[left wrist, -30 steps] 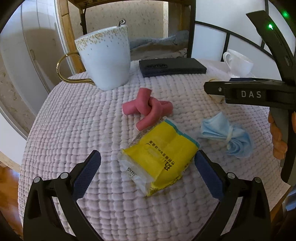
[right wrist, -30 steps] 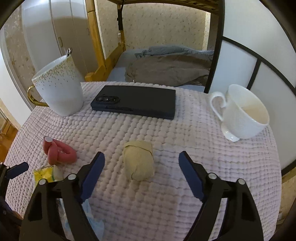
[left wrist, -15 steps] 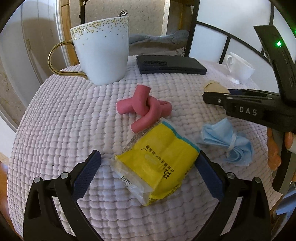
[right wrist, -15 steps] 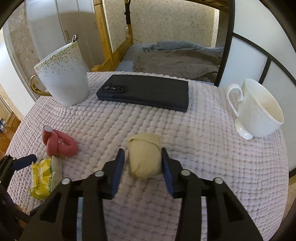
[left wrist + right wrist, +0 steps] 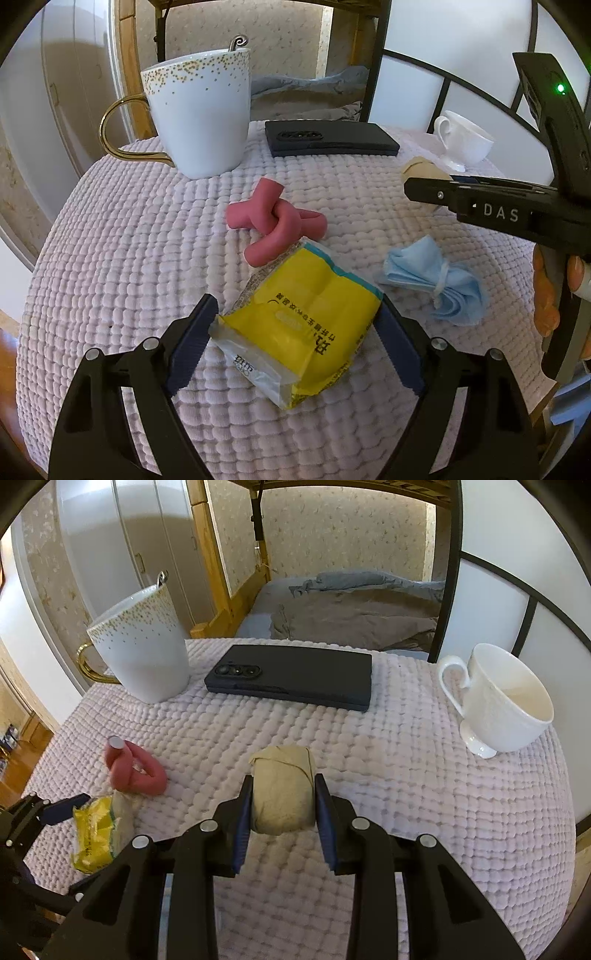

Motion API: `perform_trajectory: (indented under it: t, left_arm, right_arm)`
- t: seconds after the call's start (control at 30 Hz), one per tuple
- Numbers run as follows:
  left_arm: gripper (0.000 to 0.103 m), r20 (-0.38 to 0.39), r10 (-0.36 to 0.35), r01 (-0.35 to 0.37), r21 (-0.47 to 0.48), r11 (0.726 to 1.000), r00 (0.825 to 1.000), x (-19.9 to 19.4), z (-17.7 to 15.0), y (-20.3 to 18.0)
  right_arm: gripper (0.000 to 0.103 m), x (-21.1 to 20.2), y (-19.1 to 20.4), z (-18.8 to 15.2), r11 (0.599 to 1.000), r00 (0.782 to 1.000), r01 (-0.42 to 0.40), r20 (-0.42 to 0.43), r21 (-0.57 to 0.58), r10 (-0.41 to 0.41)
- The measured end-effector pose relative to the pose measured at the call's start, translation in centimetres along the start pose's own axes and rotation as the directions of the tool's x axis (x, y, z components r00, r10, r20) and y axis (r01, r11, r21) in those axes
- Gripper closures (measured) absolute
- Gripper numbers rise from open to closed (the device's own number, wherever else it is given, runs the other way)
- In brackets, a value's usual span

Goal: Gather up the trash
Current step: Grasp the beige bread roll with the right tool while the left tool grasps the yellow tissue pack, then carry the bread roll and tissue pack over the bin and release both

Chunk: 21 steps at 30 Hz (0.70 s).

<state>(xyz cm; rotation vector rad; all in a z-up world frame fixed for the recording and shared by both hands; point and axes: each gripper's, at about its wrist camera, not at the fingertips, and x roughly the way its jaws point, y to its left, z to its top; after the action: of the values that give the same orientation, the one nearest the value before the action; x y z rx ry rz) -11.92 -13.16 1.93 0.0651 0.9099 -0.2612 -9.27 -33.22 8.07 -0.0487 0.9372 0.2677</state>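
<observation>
Both grippers angle steeply down over the quilted worktop. The left gripper straddles the yellow wrapper, which lies on the worktop just beside a knotted pink tube; its fingers are closing, both pads at the wrapper's edges, firm pressure not confirmed. The right gripper has its fingers closing on the beige wad, pads touching both sides. A crumpled blue mask lies apart to the right. Legible writing: "DAS" on the right gripper's body; printed characters on the wrapper, unreadable.
</observation>
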Motion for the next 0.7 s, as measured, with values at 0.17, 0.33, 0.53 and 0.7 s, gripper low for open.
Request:
perform_trajectory:
  t: [0.17, 0.33, 0.53, 0.7]
  left_arm:
    - [0.017, 0.011, -0.002, 0.002, 0.006, 1.0, 1.0, -0.9, -0.3, -0.1]
    - [0.017, 0.016, 0.0, 0.0, 0.004, 1.0, 1.0, -1.7, -0.6, 0.0]
    - [0.017, 0.021, 0.007, -0.007, 0.009, 1.0, 1.0, -2.6, -1.1, -0.2]
    - [0.017, 0.03, 0.01, -0.01, 0.016, 1.0, 0.999, -3.1, -1.3, -0.5]
  right_arm:
    - [0.071, -1.2, 0.2, -0.5, 1.0, 1.0, -0.009, 0.007, -0.002, 0.009]
    - [0.071, -2.4, 0.2, -1.2, 1.0, 1.0, -0.021, 0.012, 0.006, 0.021]
    - [0.071, -3.7, 0.4, -2.1, 1.0, 1.0, -0.028, 0.014, 0.009, 0.028]
    - [0.071, -5.2, 0.7, -3.1, 0.999, 0.999, -0.048, 0.021, 0.022, 0.048]
